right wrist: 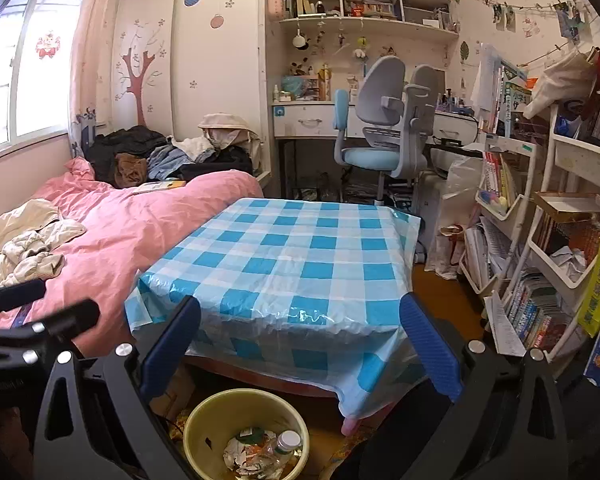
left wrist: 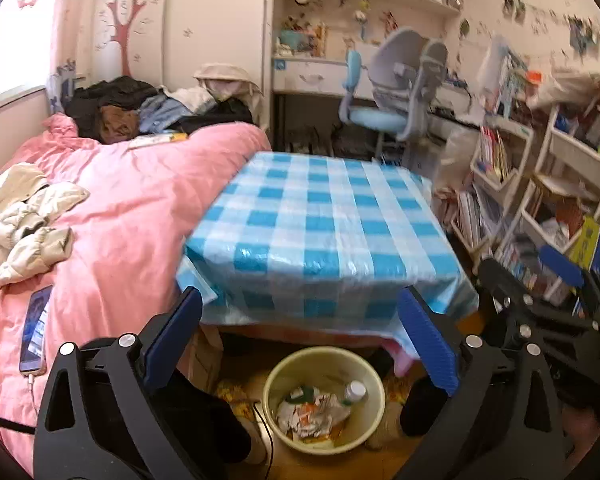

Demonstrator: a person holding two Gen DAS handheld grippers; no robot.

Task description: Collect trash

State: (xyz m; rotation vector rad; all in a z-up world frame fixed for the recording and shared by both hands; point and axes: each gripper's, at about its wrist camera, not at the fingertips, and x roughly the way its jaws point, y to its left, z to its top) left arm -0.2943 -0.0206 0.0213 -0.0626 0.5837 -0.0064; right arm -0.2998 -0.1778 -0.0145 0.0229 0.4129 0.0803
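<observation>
A child's bedroom: pink bed (right wrist: 140, 216), study desk (right wrist: 312, 120), bookshelves (right wrist: 364, 4)

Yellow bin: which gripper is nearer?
Left. The left gripper hangs almost directly over the yellow bin; the right gripper sits off to its right side, the bin down-left. Both jaws open.

Left gripper (left wrist: 302, 336): black angular frame; silver round screws; ribbed blue pads; right gripper (right wrist: 300, 340) identical.

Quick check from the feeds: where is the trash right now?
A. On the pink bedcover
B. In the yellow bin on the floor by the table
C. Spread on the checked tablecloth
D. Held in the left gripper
B: crumpled wrappers and a bottle lie inside the yellow bin on the floor below the table's near edge; no trash shows on the tablecloth.
</observation>
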